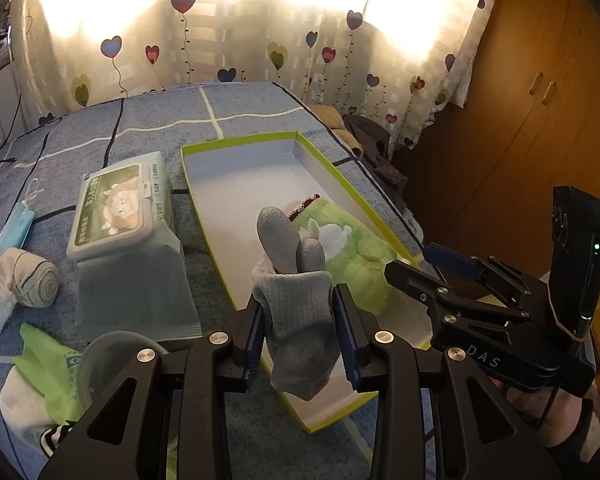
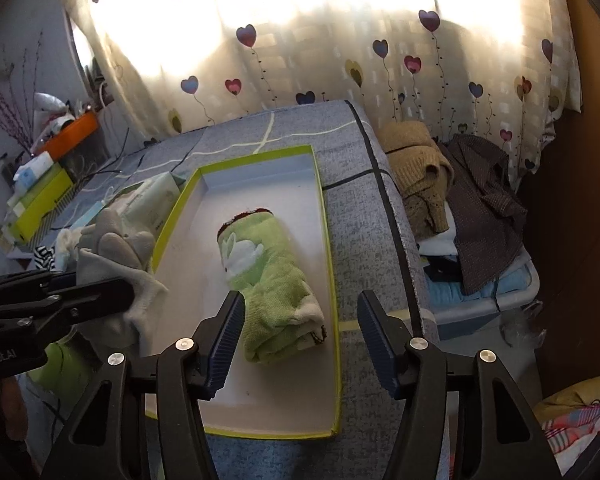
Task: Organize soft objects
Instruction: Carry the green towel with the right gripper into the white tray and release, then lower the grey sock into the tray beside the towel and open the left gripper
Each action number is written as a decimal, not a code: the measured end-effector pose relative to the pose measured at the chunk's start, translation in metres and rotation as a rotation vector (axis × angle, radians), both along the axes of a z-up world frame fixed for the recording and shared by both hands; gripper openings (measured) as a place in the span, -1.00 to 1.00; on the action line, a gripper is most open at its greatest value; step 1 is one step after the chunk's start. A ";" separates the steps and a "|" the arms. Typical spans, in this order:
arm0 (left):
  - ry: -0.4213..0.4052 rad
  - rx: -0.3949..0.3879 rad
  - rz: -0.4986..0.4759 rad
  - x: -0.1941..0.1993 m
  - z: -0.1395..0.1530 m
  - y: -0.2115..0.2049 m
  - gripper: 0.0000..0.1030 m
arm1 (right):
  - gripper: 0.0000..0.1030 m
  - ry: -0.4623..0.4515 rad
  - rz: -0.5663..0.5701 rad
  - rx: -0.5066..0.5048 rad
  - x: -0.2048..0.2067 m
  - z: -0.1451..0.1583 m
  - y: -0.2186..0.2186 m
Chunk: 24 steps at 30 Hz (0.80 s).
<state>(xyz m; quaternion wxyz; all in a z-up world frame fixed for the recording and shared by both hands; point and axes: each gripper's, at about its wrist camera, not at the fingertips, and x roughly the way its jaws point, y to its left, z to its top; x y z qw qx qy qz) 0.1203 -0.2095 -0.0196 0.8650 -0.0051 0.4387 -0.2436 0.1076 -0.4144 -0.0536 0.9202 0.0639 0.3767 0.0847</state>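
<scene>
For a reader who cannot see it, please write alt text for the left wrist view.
The left gripper holds a grey glove over the near end of a green-rimmed box on a blue bed cover. A rolled green towel lies inside the box; a wipes pack lies left of it, and the right gripper is at the right.

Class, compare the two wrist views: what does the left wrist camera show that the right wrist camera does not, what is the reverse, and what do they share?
Only the left wrist view: the rolled bandage and the wipes pack's lid.

Only the right wrist view: the tan sweater, the brown shirt, and the orange tray.

Both: the green-rimmed box, the green towel inside it, and the grey glove between the left gripper's pads.
</scene>
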 end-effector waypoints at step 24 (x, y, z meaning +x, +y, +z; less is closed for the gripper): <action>-0.125 -0.058 0.136 -0.041 0.048 0.072 -0.20 | -0.22 0.082 0.263 -0.074 -0.033 -0.019 0.083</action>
